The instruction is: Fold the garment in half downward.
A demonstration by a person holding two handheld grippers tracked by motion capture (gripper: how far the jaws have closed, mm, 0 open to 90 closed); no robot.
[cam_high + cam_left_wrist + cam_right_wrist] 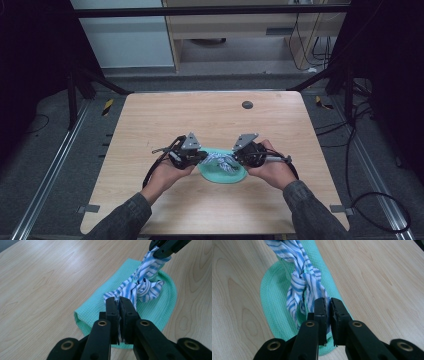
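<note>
Black jaws of our left gripper (119, 305) and right gripper (328, 305) pinch the striped cloth (140, 286) ends — knot made over the green cloth (160, 307) mid-frame, tightening left.

Even overhead light on the table (210, 120), soft glare on wood; dark surroundings; near jaws slightly blurred close-up.

dark grey sleeves (127, 212), black grippers with brass rivets (102, 323), grey three-cornered plates (190, 142), black cables (151, 172).
</note>
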